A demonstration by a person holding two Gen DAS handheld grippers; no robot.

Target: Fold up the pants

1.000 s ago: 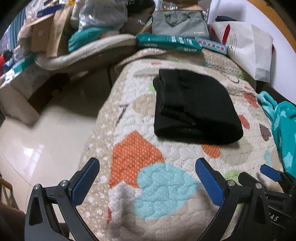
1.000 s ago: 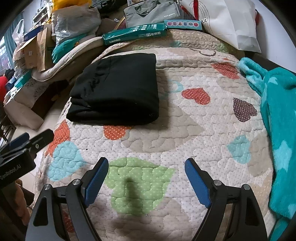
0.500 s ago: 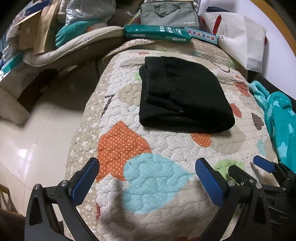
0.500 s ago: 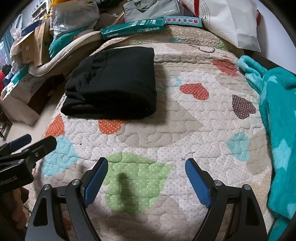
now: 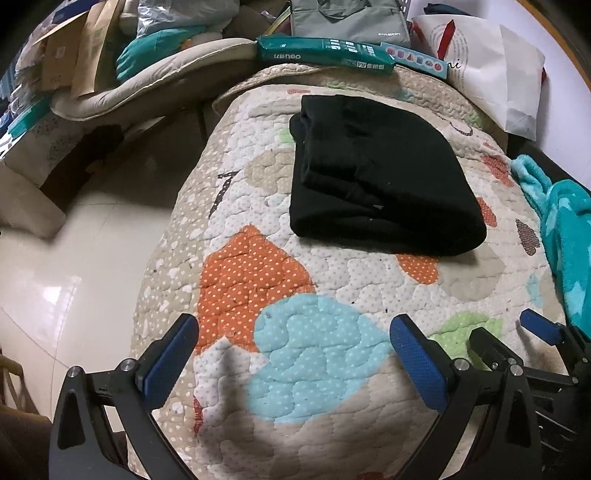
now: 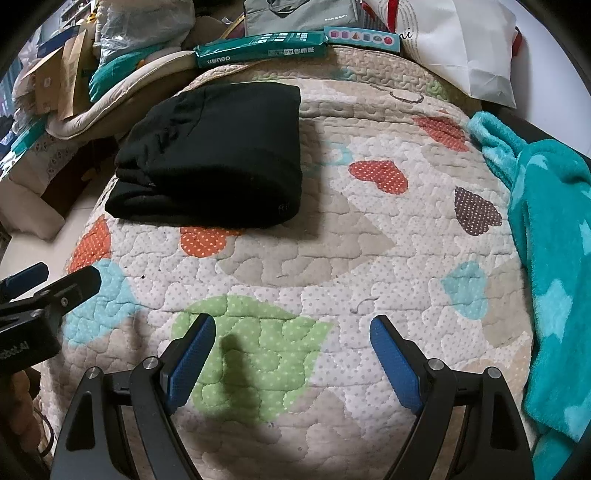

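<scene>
The black pants lie folded into a thick rectangle on the heart-patterned quilt, toward its far left part; they also show in the right wrist view. My left gripper is open and empty, held above the quilt's near edge, well short of the pants. My right gripper is open and empty above the green heart patch. The left gripper's tip shows at the left edge of the right wrist view.
A teal fleece blanket lies along the quilt's right side. Green boxes, a grey bag and a white paper bag sit at the far end. Tiled floor and piled clutter lie left of the bed.
Both grippers have drawn back from the pants toward the quilt's near edge, staying open. The pants have not moved.
</scene>
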